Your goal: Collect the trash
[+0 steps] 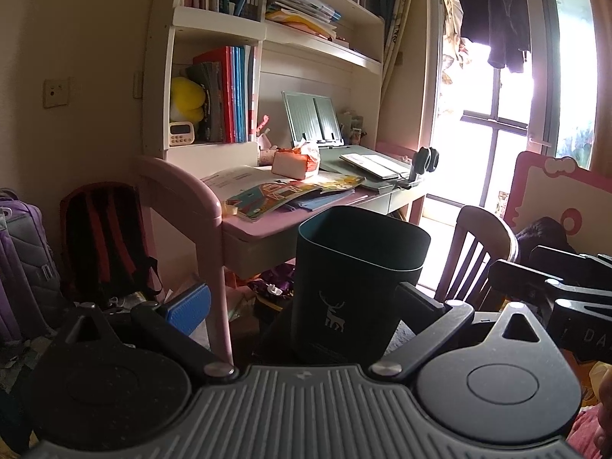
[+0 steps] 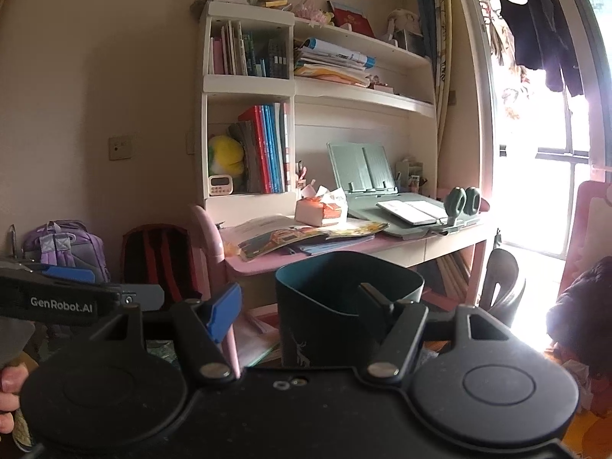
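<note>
Left wrist view, left gripper (image 1: 302, 302) spread wide, dark bin (image 1: 355, 283) with white deer emblem between its fingers (contact unclear), before the pink desk (image 1: 267, 222), right wrist view, right gripper (image 2: 302, 306) spread, neighbouring tool printed "GenRobot.AI" (image 2: 61, 302).

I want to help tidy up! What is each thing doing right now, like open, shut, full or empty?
Bin: upright, lid off, inside too dark to tell.
Left gripper: open, bin between its fingers.
Right gripper: open wide, holding nothing.
Book stand: propped up, empty.
Backpack: upright on floor.
Desk: covered with papers.
</note>
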Available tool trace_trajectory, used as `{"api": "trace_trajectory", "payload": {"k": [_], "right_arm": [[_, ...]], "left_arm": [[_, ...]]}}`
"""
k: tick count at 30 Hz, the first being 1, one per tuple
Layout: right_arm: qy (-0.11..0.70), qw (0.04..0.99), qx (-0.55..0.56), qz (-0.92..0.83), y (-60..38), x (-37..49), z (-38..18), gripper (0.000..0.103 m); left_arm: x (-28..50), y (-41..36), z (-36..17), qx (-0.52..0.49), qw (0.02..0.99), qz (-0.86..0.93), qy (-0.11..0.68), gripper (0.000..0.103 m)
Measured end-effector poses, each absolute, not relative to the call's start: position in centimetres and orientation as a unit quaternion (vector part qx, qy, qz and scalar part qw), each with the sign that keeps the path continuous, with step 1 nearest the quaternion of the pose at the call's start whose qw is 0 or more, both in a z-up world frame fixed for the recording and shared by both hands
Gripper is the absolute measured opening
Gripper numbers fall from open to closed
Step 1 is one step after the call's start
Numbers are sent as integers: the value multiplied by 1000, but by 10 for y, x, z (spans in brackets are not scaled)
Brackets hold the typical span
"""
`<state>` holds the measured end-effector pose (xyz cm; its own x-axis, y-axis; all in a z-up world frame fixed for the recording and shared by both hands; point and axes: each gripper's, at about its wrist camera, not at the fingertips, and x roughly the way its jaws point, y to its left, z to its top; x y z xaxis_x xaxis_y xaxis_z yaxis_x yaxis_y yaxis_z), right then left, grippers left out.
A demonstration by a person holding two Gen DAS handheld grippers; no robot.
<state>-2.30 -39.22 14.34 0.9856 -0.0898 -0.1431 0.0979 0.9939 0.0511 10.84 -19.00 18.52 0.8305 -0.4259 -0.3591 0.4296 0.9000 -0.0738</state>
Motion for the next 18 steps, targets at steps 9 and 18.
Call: {"api": "trace_trajectory", "payload": {"k": [9, 18], "right_arm": [[77, 995, 30, -46, -395, -24, 139, 67], [82, 995, 32, -39, -393, -25, 136, 67]], "left_arm": [[109, -196, 182, 3, 954, -232, 192, 103], [107, -197, 181, 4, 953, -235, 193, 103]]}}
